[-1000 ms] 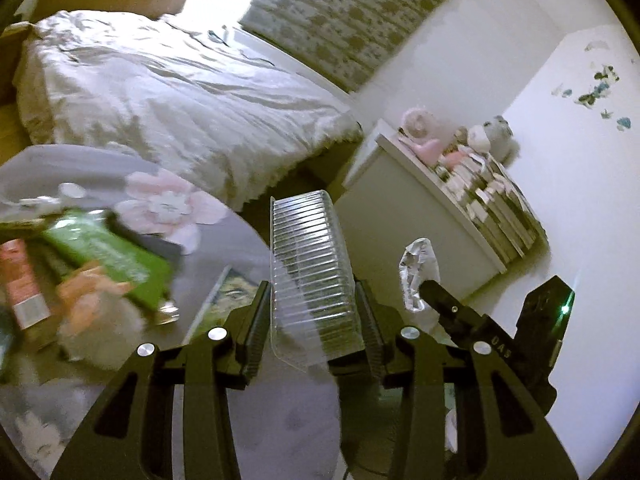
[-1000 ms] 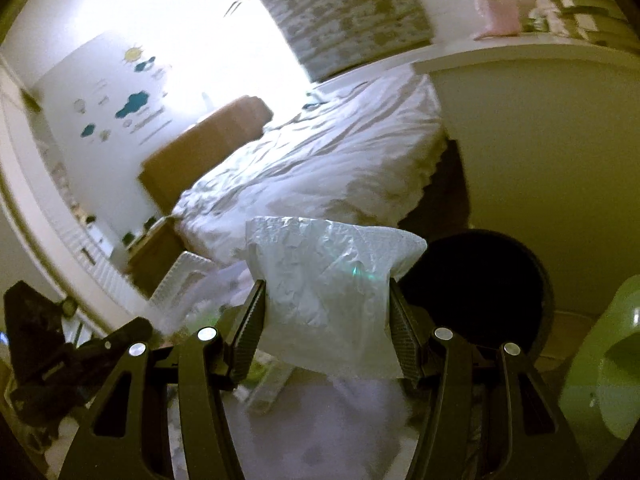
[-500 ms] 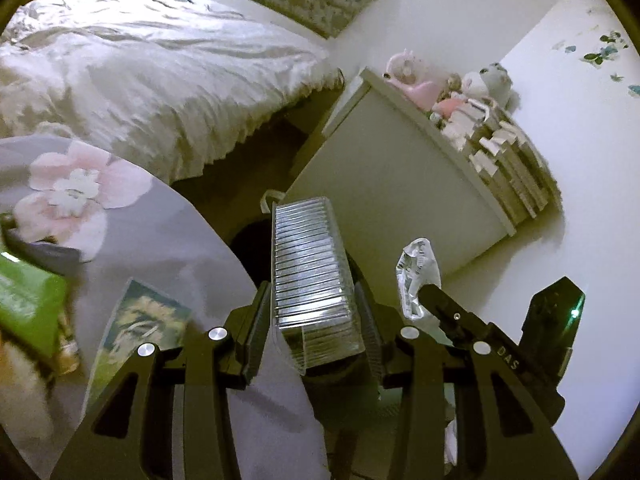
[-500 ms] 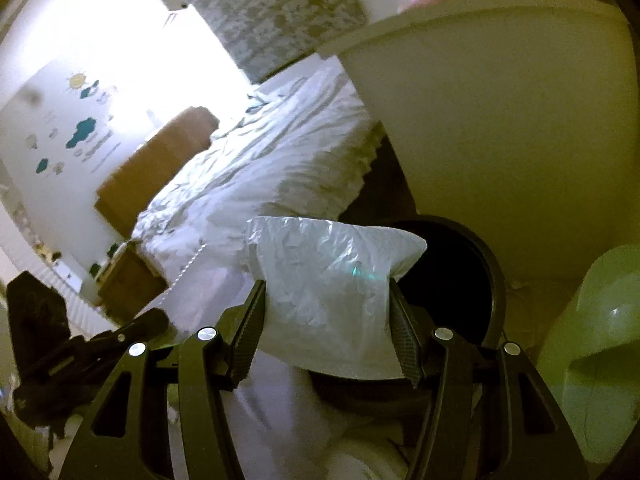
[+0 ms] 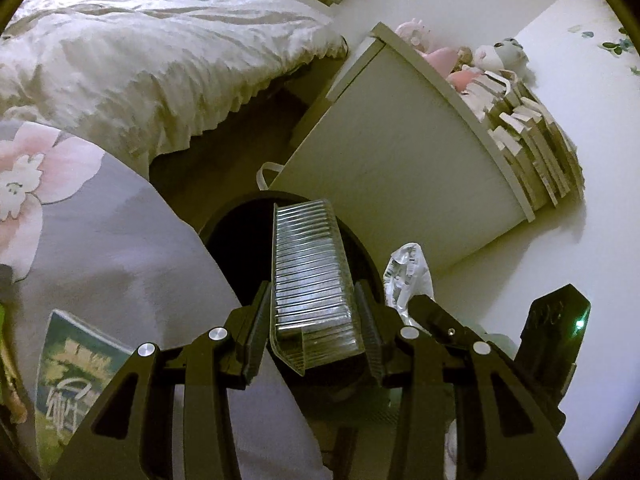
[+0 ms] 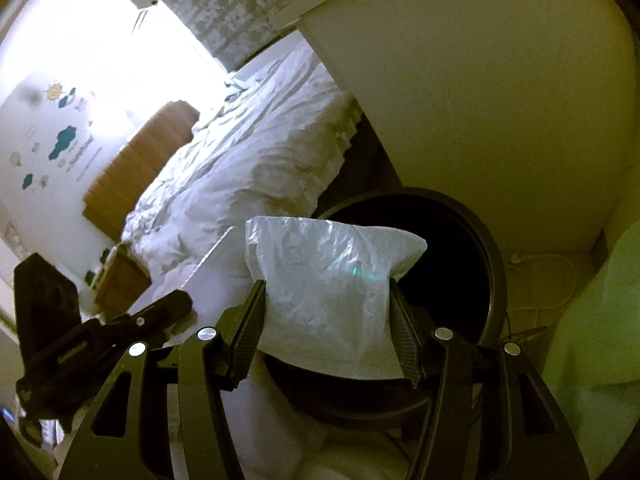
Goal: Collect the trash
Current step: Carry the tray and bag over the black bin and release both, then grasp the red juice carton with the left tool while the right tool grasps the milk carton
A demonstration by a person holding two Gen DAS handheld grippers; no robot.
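Note:
A clear ribbed plastic tray (image 5: 310, 272) sticks out forward from my left gripper (image 5: 314, 316), which is shut on its near end. The tray hangs over the dark mouth of a round black bin (image 5: 240, 248) on the floor. My right gripper (image 6: 328, 316) is shut on a crumpled white plastic bag (image 6: 328, 280), held just above the near rim of the same black bin (image 6: 472, 280). That bag (image 5: 406, 272) and the right gripper (image 5: 440, 320) also show at the right in the left wrist view. The left gripper (image 6: 100, 336) appears at the left in the right wrist view.
A grey flowered cloth (image 5: 100, 220) covers the surface at my left, with a printed leaflet (image 5: 76, 364) on it. A white cabinet (image 5: 400, 168) topped with books and soft toys stands right behind the bin. A bed with white bedding (image 5: 152, 52) lies beyond. Something pale green (image 6: 592, 320) sits right of the bin.
Both grippers have swung away from the cluttered cloth and sunk toward the black bin, which now fills more of both views. Each still holds its item as before.

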